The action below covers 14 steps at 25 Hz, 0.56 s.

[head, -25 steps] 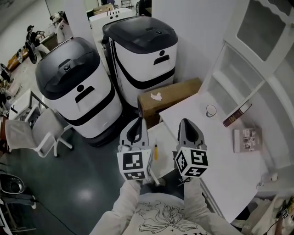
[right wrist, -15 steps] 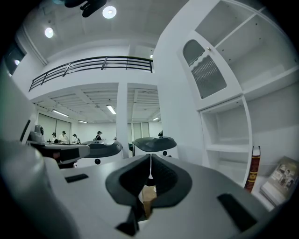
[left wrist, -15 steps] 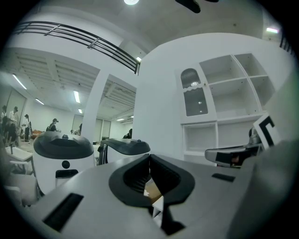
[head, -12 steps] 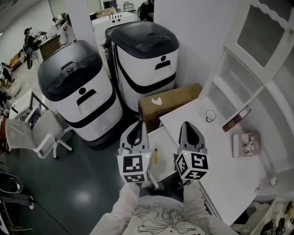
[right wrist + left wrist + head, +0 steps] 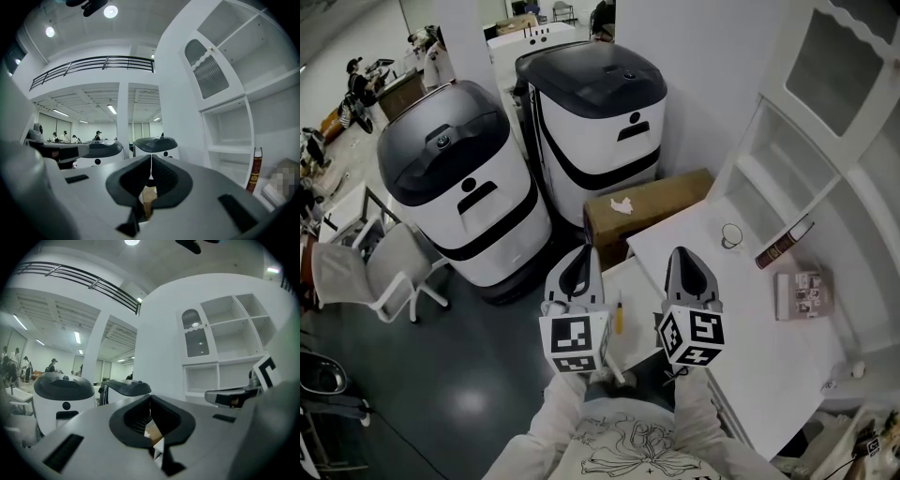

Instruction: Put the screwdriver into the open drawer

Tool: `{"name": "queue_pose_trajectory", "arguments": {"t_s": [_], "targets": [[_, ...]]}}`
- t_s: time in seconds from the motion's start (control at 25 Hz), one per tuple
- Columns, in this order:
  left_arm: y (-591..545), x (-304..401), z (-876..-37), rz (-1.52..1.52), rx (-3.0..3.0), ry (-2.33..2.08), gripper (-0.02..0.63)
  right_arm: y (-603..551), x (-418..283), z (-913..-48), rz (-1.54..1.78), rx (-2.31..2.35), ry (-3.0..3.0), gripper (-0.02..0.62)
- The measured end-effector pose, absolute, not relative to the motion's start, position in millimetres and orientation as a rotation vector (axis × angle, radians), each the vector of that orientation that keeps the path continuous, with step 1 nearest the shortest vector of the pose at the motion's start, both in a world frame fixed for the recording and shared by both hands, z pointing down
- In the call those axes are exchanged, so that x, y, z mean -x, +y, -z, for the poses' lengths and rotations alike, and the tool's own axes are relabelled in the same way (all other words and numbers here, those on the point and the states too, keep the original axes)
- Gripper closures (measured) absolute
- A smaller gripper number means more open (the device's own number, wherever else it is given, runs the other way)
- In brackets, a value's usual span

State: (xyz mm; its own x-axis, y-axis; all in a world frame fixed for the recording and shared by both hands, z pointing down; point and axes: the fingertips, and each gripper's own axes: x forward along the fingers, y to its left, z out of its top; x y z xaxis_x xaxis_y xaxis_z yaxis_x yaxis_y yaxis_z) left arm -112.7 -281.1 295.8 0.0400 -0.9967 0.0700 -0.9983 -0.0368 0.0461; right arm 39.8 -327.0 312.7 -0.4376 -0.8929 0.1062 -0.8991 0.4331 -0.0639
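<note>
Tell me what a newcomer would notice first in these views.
Two big white machines with dark domed lids dominate the floor in the head view, one at left and one beside it near the wall. In front, the left gripper and right gripper are held side by side, both shut and empty. Between them, what looks like the yellow screwdriver lies on a white surface below.

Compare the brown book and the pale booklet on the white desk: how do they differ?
The brown book stands upright; the pale booklet lies flat. The book is dark and narrow, the booklet light and broad. Both rest on the white desk.
</note>
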Motion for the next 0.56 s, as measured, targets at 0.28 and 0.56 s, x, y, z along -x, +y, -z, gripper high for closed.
{"name": "queue_pose_trajectory", "arguments": {"t_s": [0.28,0.56], "targets": [[-283,110,-296,-0.032,-2.21,-2.121,0.6,-329,-43,-317,-0.193,-1.643,-2.607,0.589],[-287,113,-309,-0.058,-2.199,-2.117,0.6,-333,-40,-320,-0.192,-1.643,-2.603,0.589]]}}
